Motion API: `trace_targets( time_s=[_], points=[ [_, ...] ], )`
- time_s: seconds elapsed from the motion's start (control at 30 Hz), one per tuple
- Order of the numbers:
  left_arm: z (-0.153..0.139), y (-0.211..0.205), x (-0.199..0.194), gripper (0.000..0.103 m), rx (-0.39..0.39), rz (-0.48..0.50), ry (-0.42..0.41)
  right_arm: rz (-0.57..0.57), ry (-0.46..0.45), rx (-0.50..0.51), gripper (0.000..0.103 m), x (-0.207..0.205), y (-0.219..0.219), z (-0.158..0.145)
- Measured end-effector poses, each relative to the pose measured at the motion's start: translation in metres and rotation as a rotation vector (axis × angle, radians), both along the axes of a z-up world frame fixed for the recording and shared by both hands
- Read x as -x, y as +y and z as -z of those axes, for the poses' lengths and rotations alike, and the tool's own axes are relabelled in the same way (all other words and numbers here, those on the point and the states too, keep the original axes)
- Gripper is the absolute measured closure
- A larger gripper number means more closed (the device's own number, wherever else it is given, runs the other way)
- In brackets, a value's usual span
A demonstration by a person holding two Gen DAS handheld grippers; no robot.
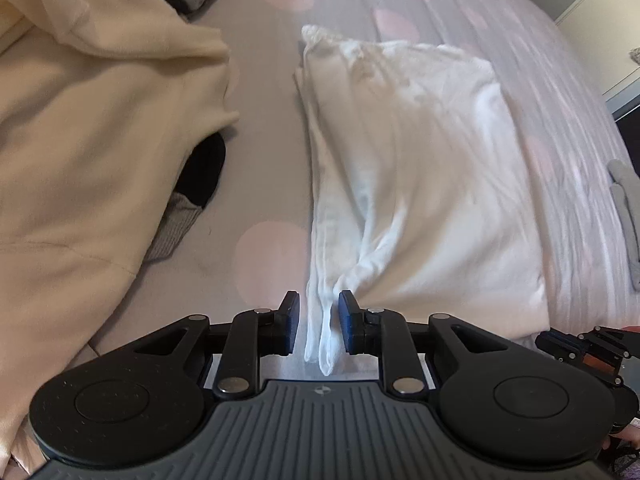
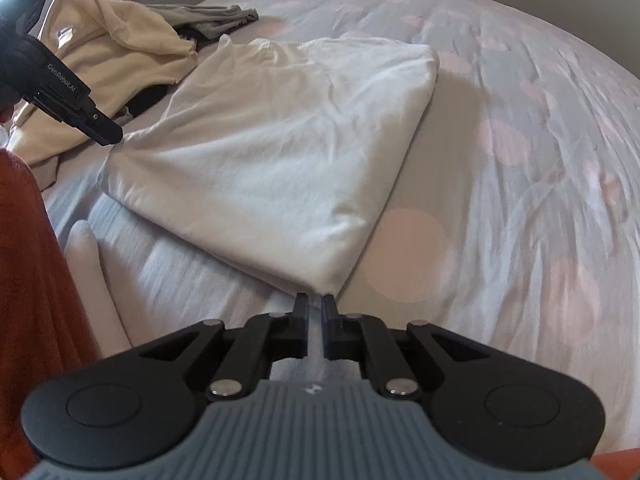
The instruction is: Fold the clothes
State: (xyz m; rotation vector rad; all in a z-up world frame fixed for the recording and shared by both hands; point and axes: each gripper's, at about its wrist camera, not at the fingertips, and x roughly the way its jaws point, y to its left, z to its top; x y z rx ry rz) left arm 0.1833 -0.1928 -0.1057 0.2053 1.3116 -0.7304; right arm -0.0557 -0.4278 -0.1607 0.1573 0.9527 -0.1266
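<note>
A folded white garment [image 1: 420,184] [image 2: 288,152] lies on the bed. My left gripper [image 1: 319,304] is at its near left corner. The blue pads [image 1: 291,320] stand slightly apart, and a hanging fold of the white cloth runs between them without filling the gap. In the right wrist view the left gripper [image 2: 108,136] touches that same corner. My right gripper [image 2: 315,298] is at the garment's near right corner, its jaws almost together and nipping the tip of the cloth.
A cream hoodie [image 1: 88,140] [image 2: 116,48] lies left of the white garment, over a black item [image 1: 204,172]. Grey clothes [image 2: 212,18] are bunched behind it. The bedsheet [image 2: 520,160] is grey with pink dots. A person's orange sleeve [image 2: 28,260] is at the left.
</note>
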Motion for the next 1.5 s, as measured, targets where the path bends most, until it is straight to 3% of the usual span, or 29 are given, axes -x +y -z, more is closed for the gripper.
trace_targets(
  time_s=[0.1,0.23,0.33,0.43,0.47,0.53,0.7,0.9,1.0,1.1,1.17,1.33,1.5],
  points=[
    [-0.013,-0.001,-0.005,0.079,0.074,-0.002,-0.045,0.022,-0.045,-0.022,0.092,0.001,-0.004,-0.009],
    [-0.017,-0.017,-0.013,0.059,0.156,-0.002,-0.076,0.047,-0.082,0.019,0.066,0.000,-0.010,-0.023],
    [-0.007,-0.034,-0.020,0.058,0.175,-0.009,-0.075,0.077,-0.108,0.019,0.065,-0.004,-0.021,-0.029],
    [0.005,-0.042,-0.026,0.063,0.172,-0.009,-0.067,0.097,-0.122,0.001,0.061,-0.010,-0.029,-0.025],
    [0.009,-0.043,-0.028,0.080,0.172,-0.002,-0.065,0.099,-0.123,-0.005,0.059,-0.012,-0.030,-0.023],
    [0.012,-0.045,-0.029,0.101,0.177,0.016,-0.071,0.092,-0.113,-0.017,0.056,-0.016,-0.031,-0.017],
    [0.008,-0.041,-0.030,0.102,0.178,0.032,-0.140,0.097,-0.090,-0.037,0.053,-0.021,-0.033,-0.009],
    [0.041,-0.039,-0.044,0.102,0.132,-0.012,-0.073,0.100,-0.069,-0.062,0.050,-0.025,-0.038,-0.002],
    [0.043,-0.040,-0.044,0.102,0.128,-0.018,-0.070,0.110,-0.069,-0.072,0.050,-0.024,-0.041,-0.002],
    [0.034,-0.035,-0.040,0.091,0.110,-0.035,-0.114,0.122,-0.079,-0.075,0.046,-0.022,-0.042,-0.006],
    [0.028,-0.029,-0.039,0.090,0.110,-0.058,-0.139,0.127,-0.086,-0.070,0.044,-0.022,-0.042,-0.009],
    [0.010,-0.026,-0.041,0.090,0.216,-0.082,-0.162,0.143,-0.112,-0.043,0.046,-0.029,-0.042,-0.015],
    [0.008,-0.044,-0.046,0.090,0.314,-0.054,-0.132,0.123,-0.136,-0.034,0.070,-0.051,-0.048,-0.014]
  ],
)
